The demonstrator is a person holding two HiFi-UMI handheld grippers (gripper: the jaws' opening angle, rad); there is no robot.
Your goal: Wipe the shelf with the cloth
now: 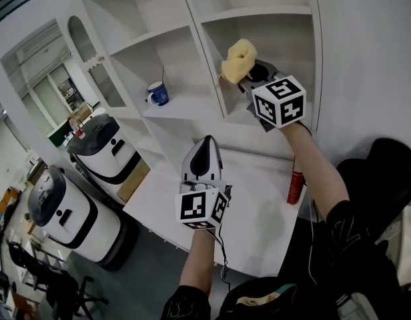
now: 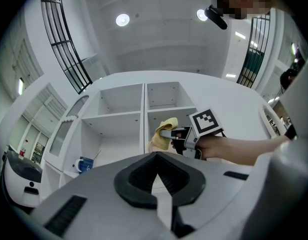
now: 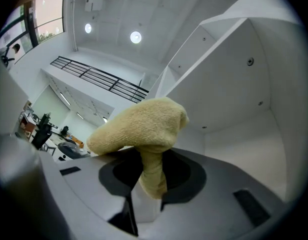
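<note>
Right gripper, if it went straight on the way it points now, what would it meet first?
The yellow cloth clamped in the right gripper leads; it would probably touch the shelf's upright divider first, at the right-hand compartment's edge. Depth is unclear, so it might pass just inside instead.

The cloth is pinched between the jaws of the right gripper, inside the right compartment of the shelf, just beside its upright divider. A mug is set in the compartment left of that divider. The left gripper is held nearer, over the counter, jaws together on nothing. A can is placed on the counter's right side.
</note>
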